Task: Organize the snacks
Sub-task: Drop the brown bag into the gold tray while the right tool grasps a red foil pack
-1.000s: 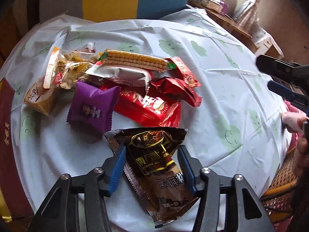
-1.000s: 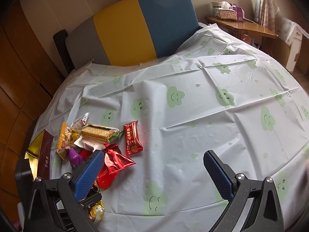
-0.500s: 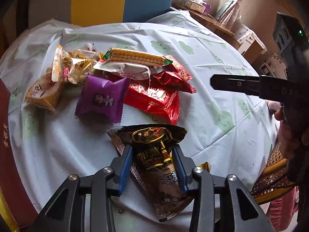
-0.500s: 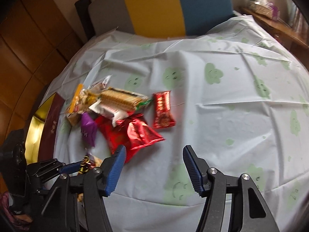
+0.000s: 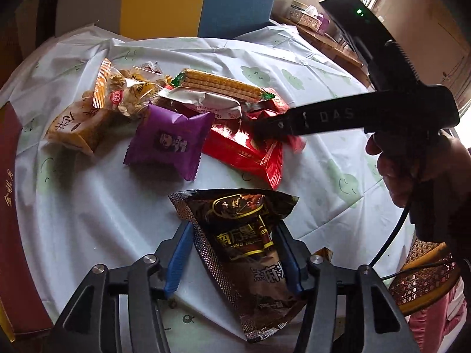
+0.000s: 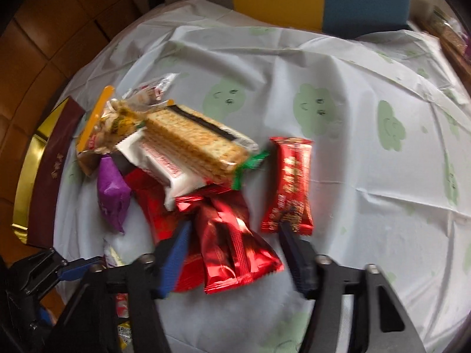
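My left gripper [image 5: 232, 244] is shut on a dark brown snack pouch [image 5: 250, 253] and holds it near the table's front edge. Beyond it lies a pile: a purple packet [image 5: 169, 144], a red packet [image 5: 250, 153], a cracker pack [image 5: 220, 86], a white wrapper [image 5: 206, 101], peanut bags [image 5: 123, 94] and an orange packet [image 5: 75, 123]. My right gripper [image 6: 232, 241] is open, its jaws either side of a shiny red packet [image 6: 235, 250]; a red bar [image 6: 290, 185] touches its right finger [image 6: 295, 253]. The right gripper also shows in the left wrist view [image 5: 265, 129], over the red packets.
A maroon and gold box [image 6: 50, 173] stands at the table's left edge, also in the left wrist view [image 5: 11, 206]. The round table has a white cloth with green clouds [image 6: 368, 103]. A yellow and blue chair back [image 5: 200, 0] is behind. A wicker chair [image 5: 424, 276] is at right.
My right gripper has swung left and down from over the bare cloth to the red packets, narrowing its jaws. My left gripper has closed on the brown pouch.
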Motion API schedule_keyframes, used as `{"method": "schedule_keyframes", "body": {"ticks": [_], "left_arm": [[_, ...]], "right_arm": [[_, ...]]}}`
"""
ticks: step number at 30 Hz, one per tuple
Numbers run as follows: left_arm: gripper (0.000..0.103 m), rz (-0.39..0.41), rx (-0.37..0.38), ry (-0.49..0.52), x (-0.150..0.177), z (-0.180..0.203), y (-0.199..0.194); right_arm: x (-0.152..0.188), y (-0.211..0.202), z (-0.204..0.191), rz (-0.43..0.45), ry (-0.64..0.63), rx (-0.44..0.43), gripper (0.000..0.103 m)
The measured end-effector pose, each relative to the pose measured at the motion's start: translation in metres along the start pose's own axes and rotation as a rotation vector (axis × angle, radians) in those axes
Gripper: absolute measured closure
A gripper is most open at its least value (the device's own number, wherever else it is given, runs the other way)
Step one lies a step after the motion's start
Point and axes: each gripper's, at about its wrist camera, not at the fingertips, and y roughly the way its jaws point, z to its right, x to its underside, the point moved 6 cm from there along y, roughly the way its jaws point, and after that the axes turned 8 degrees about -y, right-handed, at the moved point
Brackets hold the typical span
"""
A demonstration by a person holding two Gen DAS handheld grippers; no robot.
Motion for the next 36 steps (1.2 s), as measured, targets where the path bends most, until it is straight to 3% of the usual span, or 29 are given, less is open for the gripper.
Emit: {"method": "schedule_keyframes", "body": {"ticks": [2, 7, 14, 20, 26, 30, 33, 36], "left_arm": [[0.06, 0.004, 0.021, 0.004, 0.001, 0.001, -0.003], [0.069, 0.026, 0.06, 0.038, 0.006, 0.005, -0.012], [0.071, 0.083, 0.13, 0.026, 0.005, 0.005, -0.039], [0.072, 0.153, 0.169, -0.027, -0.001, -0.013, -0.081], [0.073, 0.278, 0.168, -0.141, -0.022, -0.059, -0.141], [0.073, 0.383, 0.115, -0.204, -0.038, -0.106, -0.187], [0.073, 0.421, -0.024, -0.249, -0.055, -0.152, -0.205], [0.074, 0.405, -0.111, -0.281, -0.066, -0.19, -0.203]], "right_arm": [[0.0, -0.001, -0.003, 0.0, -0.014, 0.003, 0.065], [0.018, -0.019, -0.008, 0.02, -0.023, 0.011, 0.067], [0.058, -0.019, 0.001, -0.021, -0.006, 0.1, 0.067], [0.057, -0.012, -0.002, -0.02, -0.021, 0.117, 0.065], [0.055, -0.01, -0.001, -0.021, -0.038, 0.121, 0.065], [0.057, -0.011, -0.003, -0.02, -0.05, 0.129, 0.065], [0.056, -0.01, -0.004, -0.021, -0.053, 0.132, 0.065], [0.057, -0.01, -0.005, -0.022, -0.059, 0.135, 0.065]]}}
